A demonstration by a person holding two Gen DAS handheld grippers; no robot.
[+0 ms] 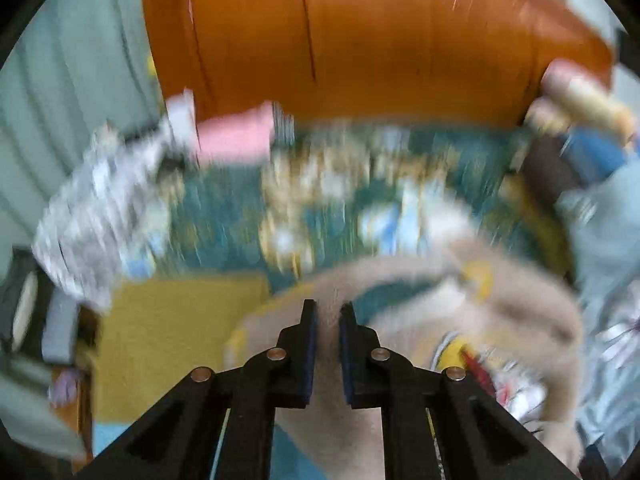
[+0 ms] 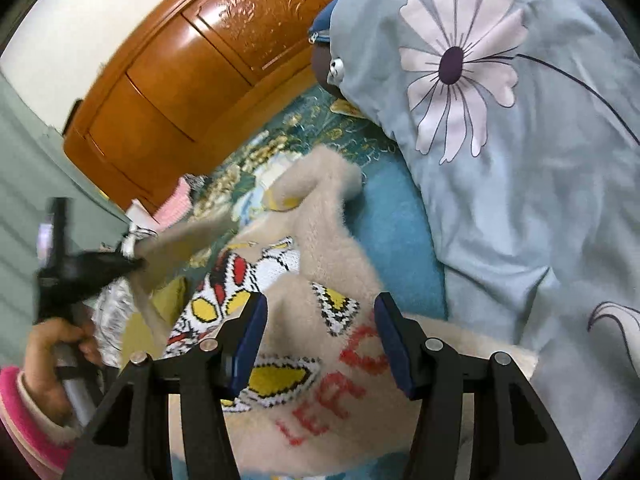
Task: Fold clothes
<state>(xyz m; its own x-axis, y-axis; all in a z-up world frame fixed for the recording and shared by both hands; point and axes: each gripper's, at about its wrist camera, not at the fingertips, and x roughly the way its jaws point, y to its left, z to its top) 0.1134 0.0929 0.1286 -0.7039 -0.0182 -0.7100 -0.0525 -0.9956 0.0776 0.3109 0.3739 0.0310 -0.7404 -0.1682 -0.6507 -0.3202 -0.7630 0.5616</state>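
A fuzzy beige sweater (image 2: 320,264) with a cartoon figure and red letters lies on the patterned bed cover. My left gripper (image 1: 328,310) is shut on a stretch of the sweater's beige fabric (image 1: 400,276); that view is motion-blurred. In the right wrist view the left gripper (image 2: 136,262) shows at the left, holding a sleeve lifted off the bed. My right gripper (image 2: 320,300) is open, its jaws wide apart just above the sweater's printed front, holding nothing.
A light blue duvet (image 2: 520,160) with a large flower print lies heaped at the right. An orange wooden headboard (image 2: 192,60) stands behind. A pink folded item (image 1: 236,136) and a grey-white patterned cloth (image 1: 92,208) lie at the left. A yellow patch (image 1: 168,340) shows near.
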